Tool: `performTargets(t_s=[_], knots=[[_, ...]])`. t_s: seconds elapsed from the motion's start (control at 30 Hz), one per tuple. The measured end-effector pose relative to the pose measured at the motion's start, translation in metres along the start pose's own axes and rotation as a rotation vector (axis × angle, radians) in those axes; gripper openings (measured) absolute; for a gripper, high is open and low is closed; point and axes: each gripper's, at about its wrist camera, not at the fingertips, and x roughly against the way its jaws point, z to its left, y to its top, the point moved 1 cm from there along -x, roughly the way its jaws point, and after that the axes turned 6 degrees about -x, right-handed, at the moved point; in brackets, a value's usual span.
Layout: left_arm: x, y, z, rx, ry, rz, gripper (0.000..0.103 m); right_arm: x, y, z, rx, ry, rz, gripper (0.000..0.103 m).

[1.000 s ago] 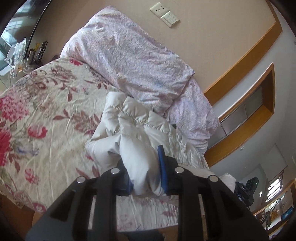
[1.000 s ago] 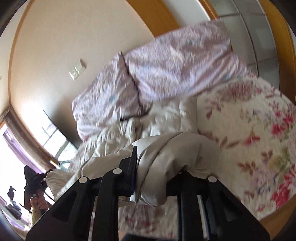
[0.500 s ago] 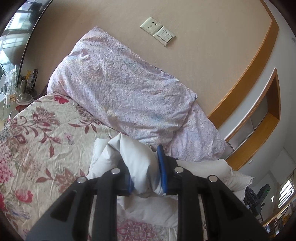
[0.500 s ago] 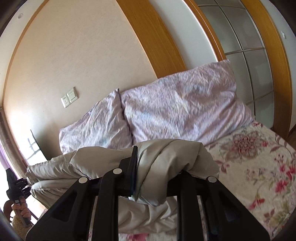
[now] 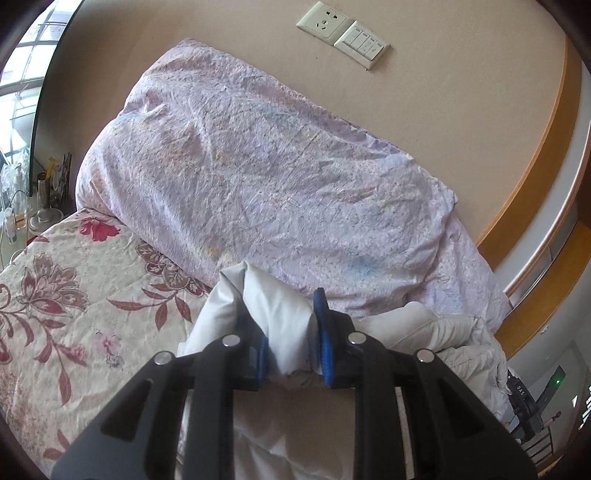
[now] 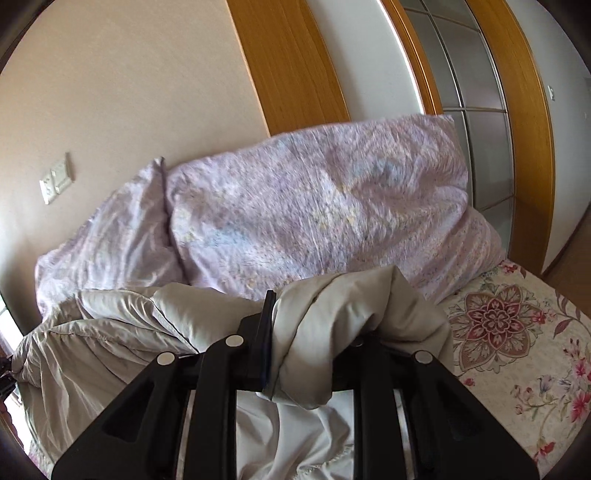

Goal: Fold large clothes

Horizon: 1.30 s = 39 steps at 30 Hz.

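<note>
A pale grey-white padded jacket (image 5: 284, 317) lies bunched on the floral bedspread (image 5: 74, 302). My left gripper (image 5: 286, 332) is shut on a fold of it, held close to the lilac pillows. In the right wrist view the jacket (image 6: 110, 332) stretches away to the left. My right gripper (image 6: 314, 332) is shut on another thick fold of it; cloth drapes over the right finger and hides it. The jacket hangs below both grippers.
Two lilac pillows (image 5: 266, 177) lean on the beige wall, also seen in the right wrist view (image 6: 317, 206). A wall socket and switch plate (image 5: 343, 33) sit above. A cluttered nightstand (image 5: 33, 206) is at the left. Wood-framed glass panels (image 6: 480, 110) stand at the right.
Both grippers have moved forward toward the pillows with the jacket held, and the views have tilted up. The pillows now fill much more of each view.
</note>
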Motion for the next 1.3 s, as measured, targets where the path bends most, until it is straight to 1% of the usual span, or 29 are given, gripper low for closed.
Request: performTargets(t_s=[0.2, 0.27, 0.37, 0.43, 0.47, 0.5, 0.53, 0.57, 0.6, 0.63, 0.67, 0.7, 0.73, 0.8, 0.83, 0.87, 0.97, 1.03, 1.1, 1.13, 1.2, 1.3], knots=[[-0.049, -0.005, 0.011, 0.024, 0.028, 0.025, 0.022, -0.041, -0.009, -0.007, -0.036, -0.076, 0.066, 0.02], [-0.058, -0.007, 0.014, 0.033, 0.034, 0.025, 0.023, -0.053, -0.012, -0.007, -0.036, -0.093, 0.095, 0.023], [-0.072, -0.012, 0.02, 0.063, 0.041, 0.026, 0.03, -0.075, -0.017, -0.009, -0.044, -0.111, 0.172, 0.03], [-0.08, -0.014, 0.023, 0.084, 0.042, 0.039, 0.046, -0.089, -0.019, -0.012, -0.063, -0.11, 0.23, 0.033], [-0.082, -0.014, 0.023, 0.086, 0.041, 0.043, 0.05, -0.092, -0.019, -0.014, -0.078, -0.101, 0.257, 0.035], [-0.085, -0.014, 0.023, 0.086, 0.037, 0.05, 0.059, -0.094, -0.018, -0.017, -0.093, -0.091, 0.273, 0.037], [-0.085, -0.013, 0.022, 0.085, 0.031, 0.057, 0.076, -0.093, -0.015, -0.02, -0.117, -0.068, 0.287, 0.038], [-0.082, -0.011, 0.02, 0.078, 0.033, 0.055, 0.085, -0.091, -0.012, -0.024, -0.149, -0.038, 0.297, 0.041], [-0.075, -0.008, 0.017, 0.055, 0.046, 0.028, 0.096, -0.087, -0.009, -0.027, -0.175, -0.014, 0.303, 0.047], [-0.067, -0.005, 0.013, 0.028, 0.057, -0.001, 0.1, -0.082, -0.004, -0.03, -0.204, 0.015, 0.304, 0.056], [-0.057, -0.002, 0.009, -0.007, 0.057, -0.022, 0.101, -0.075, -0.001, -0.032, -0.225, 0.037, 0.297, 0.06], [-0.05, 0.0, 0.004, -0.03, 0.055, -0.027, 0.101, -0.067, 0.003, -0.032, -0.233, 0.054, 0.279, 0.067], [-0.043, 0.002, -0.001, -0.051, 0.059, -0.026, 0.101, -0.058, 0.005, -0.03, -0.221, 0.053, 0.255, 0.074], [-0.029, 0.0, -0.014, -0.101, 0.065, -0.027, 0.101, -0.035, 0.009, -0.018, -0.139, 0.042, 0.159, 0.08], [-0.022, -0.003, -0.023, -0.134, 0.068, -0.032, 0.101, -0.023, 0.007, -0.006, -0.067, 0.04, 0.123, 0.08], [-0.016, -0.008, -0.033, -0.17, 0.074, -0.036, 0.101, -0.018, 0.003, 0.006, 0.004, 0.041, 0.127, 0.08], [-0.006, -0.028, -0.06, -0.27, 0.086, -0.024, 0.101, -0.015, -0.024, 0.044, 0.183, 0.106, 0.243, 0.08], [-0.008, -0.041, -0.075, -0.314, 0.088, -0.006, 0.101, -0.013, -0.042, 0.066, 0.285, 0.116, 0.274, 0.08], [-0.018, -0.051, -0.09, -0.371, 0.11, 0.028, 0.101, -0.016, -0.054, 0.082, 0.367, 0.104, 0.279, 0.08], [-0.025, -0.055, -0.097, -0.403, 0.137, 0.04, 0.101, -0.02, -0.06, 0.089, 0.402, 0.093, 0.286, 0.08], [-0.038, -0.061, -0.105, -0.445, 0.178, 0.051, 0.101, -0.032, -0.068, 0.098, 0.436, 0.074, 0.317, 0.08], [-0.059, -0.065, -0.114, -0.484, 0.214, 0.07, 0.101, -0.054, -0.08, 0.106, 0.482, 0.026, 0.362, 0.08]])
